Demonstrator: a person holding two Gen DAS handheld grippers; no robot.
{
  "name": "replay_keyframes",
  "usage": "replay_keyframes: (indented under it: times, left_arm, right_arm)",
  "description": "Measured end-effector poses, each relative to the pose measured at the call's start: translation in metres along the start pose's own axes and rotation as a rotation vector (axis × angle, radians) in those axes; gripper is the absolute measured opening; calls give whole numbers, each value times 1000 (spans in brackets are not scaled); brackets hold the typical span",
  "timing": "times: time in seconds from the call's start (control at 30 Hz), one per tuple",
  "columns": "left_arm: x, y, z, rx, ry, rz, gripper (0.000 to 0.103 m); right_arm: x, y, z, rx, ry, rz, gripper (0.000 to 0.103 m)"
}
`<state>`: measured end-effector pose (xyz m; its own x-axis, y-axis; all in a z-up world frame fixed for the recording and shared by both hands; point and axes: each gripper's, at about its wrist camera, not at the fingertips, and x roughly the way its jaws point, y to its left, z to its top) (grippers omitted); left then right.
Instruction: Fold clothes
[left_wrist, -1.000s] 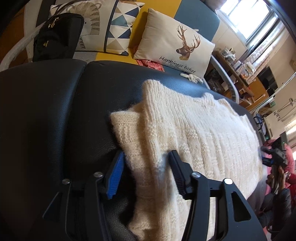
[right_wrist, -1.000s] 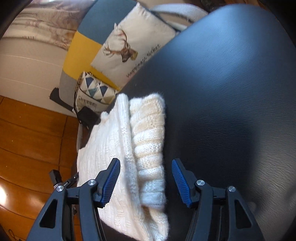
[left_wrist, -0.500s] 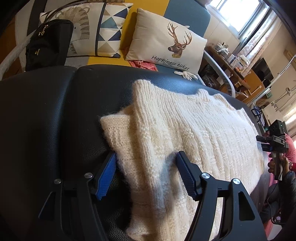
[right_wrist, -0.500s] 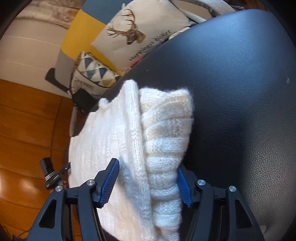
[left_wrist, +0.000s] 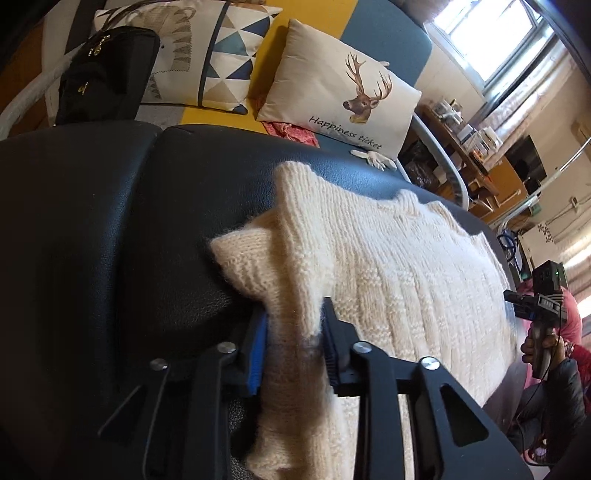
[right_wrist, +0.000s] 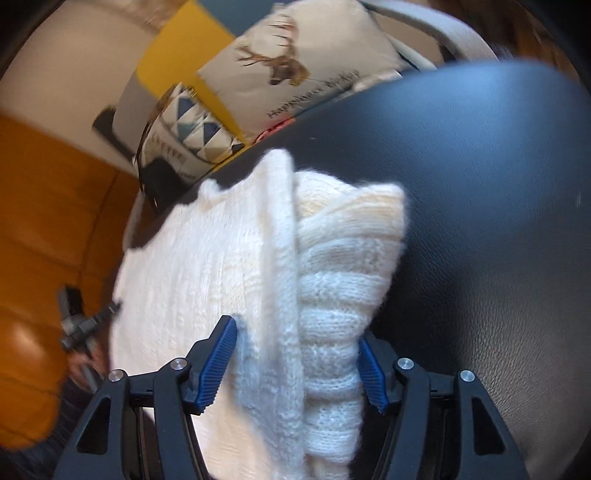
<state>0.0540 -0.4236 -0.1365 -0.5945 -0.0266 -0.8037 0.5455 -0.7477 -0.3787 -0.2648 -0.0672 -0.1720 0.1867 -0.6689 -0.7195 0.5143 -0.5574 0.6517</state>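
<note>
One cream knitted sweater (left_wrist: 388, 266) lies spread on a black padded table (left_wrist: 110, 221), reaching from its near edge toward the far edge. The left gripper (left_wrist: 293, 347) has its two fingers pressed tight on a bunched fold of the sweater at the near edge, with one sleeve corner poking out just beside it. The right gripper (right_wrist: 297, 362) straddles the other end of the sweater (right_wrist: 229, 266), its jaws wide apart with the thick ribbed fold between the blue pads; the pads touch the knit on both sides without squeezing it flat. Beyond the far edge stand two cushions: one with a deer print (left_wrist: 343, 96), one with triangles (left_wrist: 207, 62). One black bag (left_wrist: 103, 77) sits beside them.
</note>
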Motion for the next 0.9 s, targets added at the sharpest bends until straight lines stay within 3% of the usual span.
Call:
replay_keyframes:
  times: [0.1, 0.23, 0.27, 0.63, 0.9]
  left_arm:
    - [-3, -6, -2, 5, -28, 27, 18]
    - [-8, -10, -8, -4, -76, 54, 17]
    - [-10, -11, -10, -9, -89, 56, 17]
    - [-57, -17, -35, -36, -231, 38, 16]
    - [-101, -1, -76, -135, -311, 57, 16]
  right_arm:
    - [2, 5, 2, -29, 24, -25, 65]
    - [3, 22, -3, -144, 16, -179, 29]
    - [3, 24, -4, -158, 7, -190, 26]
    - [9, 57, -4, -298, -47, -263, 21]
    - [31, 102, 5, -454, -34, -297, 20]
